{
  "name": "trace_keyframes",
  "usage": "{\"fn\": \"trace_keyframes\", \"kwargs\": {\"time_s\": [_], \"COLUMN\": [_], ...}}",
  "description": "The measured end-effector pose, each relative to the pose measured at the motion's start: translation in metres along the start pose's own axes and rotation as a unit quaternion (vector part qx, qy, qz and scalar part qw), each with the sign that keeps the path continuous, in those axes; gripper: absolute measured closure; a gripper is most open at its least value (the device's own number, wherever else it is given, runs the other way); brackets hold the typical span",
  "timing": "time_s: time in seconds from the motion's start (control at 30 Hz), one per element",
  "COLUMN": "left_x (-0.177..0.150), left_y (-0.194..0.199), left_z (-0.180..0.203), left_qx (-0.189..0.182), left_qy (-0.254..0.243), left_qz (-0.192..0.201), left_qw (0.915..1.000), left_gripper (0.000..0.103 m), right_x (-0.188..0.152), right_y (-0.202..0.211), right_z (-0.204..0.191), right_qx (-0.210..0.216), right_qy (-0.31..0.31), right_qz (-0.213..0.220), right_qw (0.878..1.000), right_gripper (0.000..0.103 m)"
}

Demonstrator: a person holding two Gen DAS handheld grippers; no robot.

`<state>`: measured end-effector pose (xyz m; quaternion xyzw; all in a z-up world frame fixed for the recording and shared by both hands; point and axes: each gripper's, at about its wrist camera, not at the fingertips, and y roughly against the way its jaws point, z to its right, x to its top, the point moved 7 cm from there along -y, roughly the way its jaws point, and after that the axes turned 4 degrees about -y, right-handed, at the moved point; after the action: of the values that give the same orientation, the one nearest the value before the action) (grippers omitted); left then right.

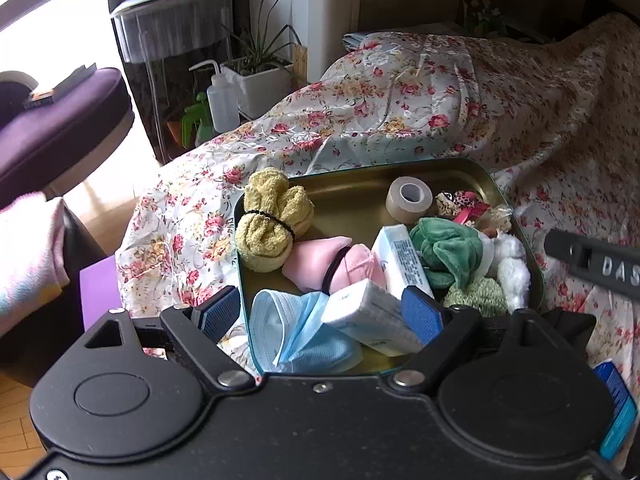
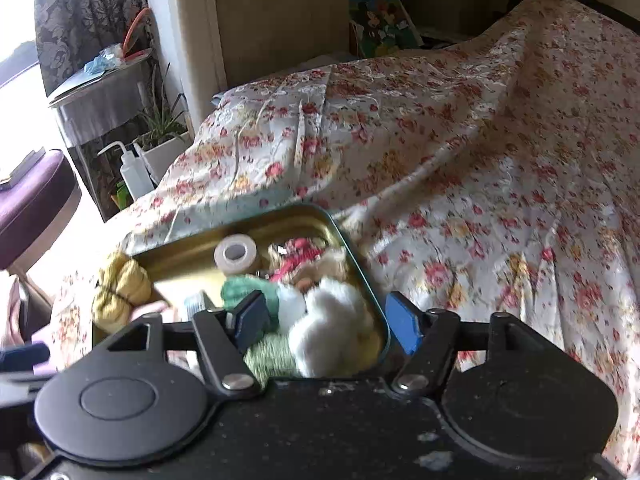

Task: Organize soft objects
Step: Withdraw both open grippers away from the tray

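Spreading wide to the right, the floral bedcover (image 2: 500, 152) leaves open room beyond the tin (image 1: 352, 188), whose far rim stays bare around a tape roll (image 1: 407, 199). Soft things crowd the tin: a yellow towel bundle (image 1: 272, 224) overhanging its left edge, a pink roll (image 1: 340, 264), green plush (image 1: 444, 248) and white plush (image 2: 328, 320). The left gripper (image 1: 320, 316) hovers with jaws apart over a blue mask (image 1: 304, 336). The right gripper (image 2: 324, 320) hangs over the near right corner, jaws apart, gripping nothing.
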<state>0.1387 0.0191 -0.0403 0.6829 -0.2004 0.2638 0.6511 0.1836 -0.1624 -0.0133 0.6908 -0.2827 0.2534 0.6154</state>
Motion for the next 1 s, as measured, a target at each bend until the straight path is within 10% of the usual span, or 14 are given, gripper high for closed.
{"fn": "trace_keyframes", "kwargs": {"time_s": [1.0], "left_x": [-0.066], "left_y": [0.026], "left_z": [0.015], "left_qx": [0.002], "left_qy": [-0.003], "left_qz": [0.01], "left_qw": [0.9999], "left_gripper": [0.013], "right_x": [-0.11], "right_y": [0.059], "right_z": [0.047], "right_qx": [-0.049], "right_qy": [-0.013], "right_qz": [0.007], "right_qw": [0.999], "right_gripper": [0.022]}}
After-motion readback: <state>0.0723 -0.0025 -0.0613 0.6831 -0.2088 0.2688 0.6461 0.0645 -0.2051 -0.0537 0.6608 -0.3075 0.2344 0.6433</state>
